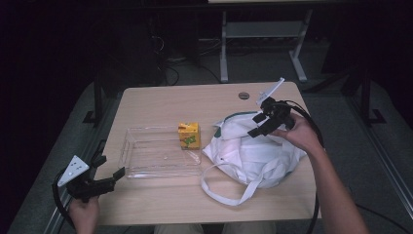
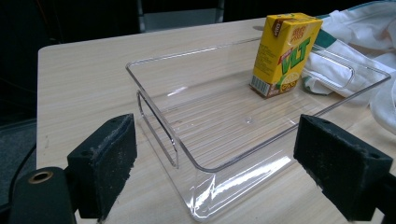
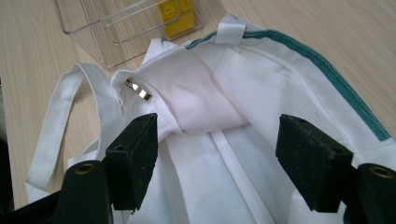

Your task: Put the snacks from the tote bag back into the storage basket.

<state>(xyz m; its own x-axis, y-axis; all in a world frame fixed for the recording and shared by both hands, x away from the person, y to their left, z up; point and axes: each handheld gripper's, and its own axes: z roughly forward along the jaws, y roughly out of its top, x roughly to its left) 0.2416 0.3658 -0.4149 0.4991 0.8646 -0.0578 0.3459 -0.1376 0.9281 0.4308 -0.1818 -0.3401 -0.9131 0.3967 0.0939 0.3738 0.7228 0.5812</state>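
Observation:
A clear plastic tray (image 1: 146, 163) lies on the wooden table, with a yellow drink carton (image 1: 189, 135) standing upright in its far right corner. To the right of it slumps a white cloth bag (image 1: 263, 158) with green trim. My left gripper (image 1: 110, 165) rests at the tray's left end, open. In the left gripper view the tray's near corner (image 2: 187, 154) sits ahead between the jaws, untouched, with the carton (image 2: 285, 53) beyond. My right gripper (image 1: 255, 125) hovers open over the bag's mouth (image 3: 210, 107), nothing between its pads.
One bag strap (image 1: 226, 192) loops toward the table's front edge. A small metal clip (image 3: 140, 91) shows at the bag's rim. A dark round disc (image 1: 243, 95) sits near the far edge. Behind the table stand the legs of another desk (image 1: 224, 53).

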